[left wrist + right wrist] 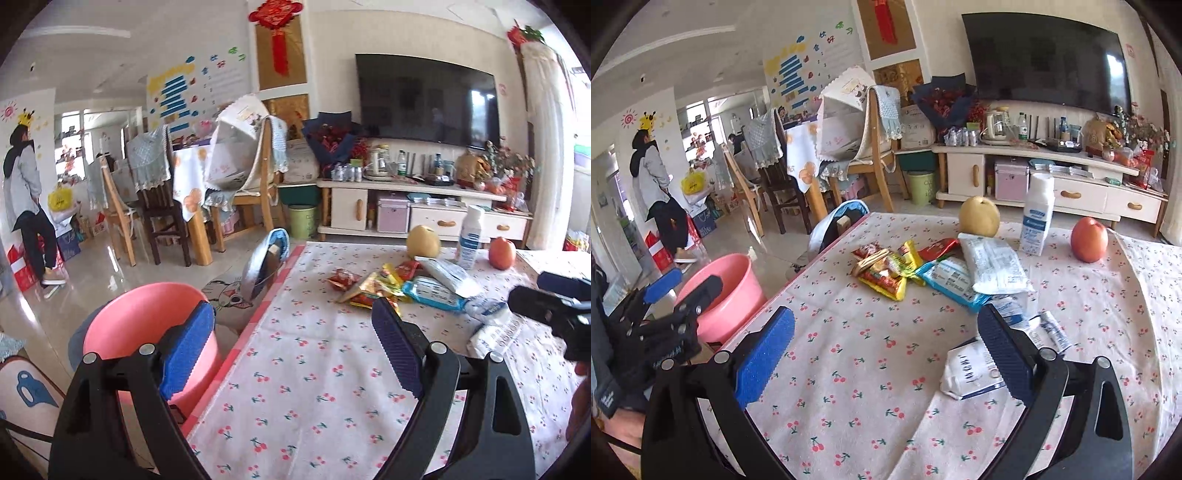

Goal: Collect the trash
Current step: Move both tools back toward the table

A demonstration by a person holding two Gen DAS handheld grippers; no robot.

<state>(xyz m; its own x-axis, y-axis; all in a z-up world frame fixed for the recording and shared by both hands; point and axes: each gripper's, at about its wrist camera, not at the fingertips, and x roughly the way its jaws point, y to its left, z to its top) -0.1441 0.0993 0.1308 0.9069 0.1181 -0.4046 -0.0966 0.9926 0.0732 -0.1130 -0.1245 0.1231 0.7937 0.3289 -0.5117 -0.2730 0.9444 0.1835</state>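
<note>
A pile of trash lies on the cherry-print tablecloth (pixel 849 369): red and yellow snack wrappers (pixel 886 269) (pixel 369 288), a blue-and-white packet (pixel 951 280) (pixel 432 291) and white packets (pixel 993 266) (pixel 495 325). One more white packet (pixel 971 373) lies just inside my right gripper's right finger. My right gripper (pixel 884 352) is open above the cloth, short of the pile, and holds nothing. My left gripper (pixel 291 347) (pixel 683 291) is open and empty over the table's left edge. A pink basin (pixel 147 321) (pixel 724 295) stands on the floor below that edge.
Behind the pile stand a pear (pixel 979 216), a white bottle (pixel 1038 214) and an orange fruit (pixel 1089 239). Wooden chairs (pixel 155 206), a green bin (pixel 303 221) and a TV cabinet (pixel 424 206) fill the room beyond. A person (pixel 26 192) stands far left.
</note>
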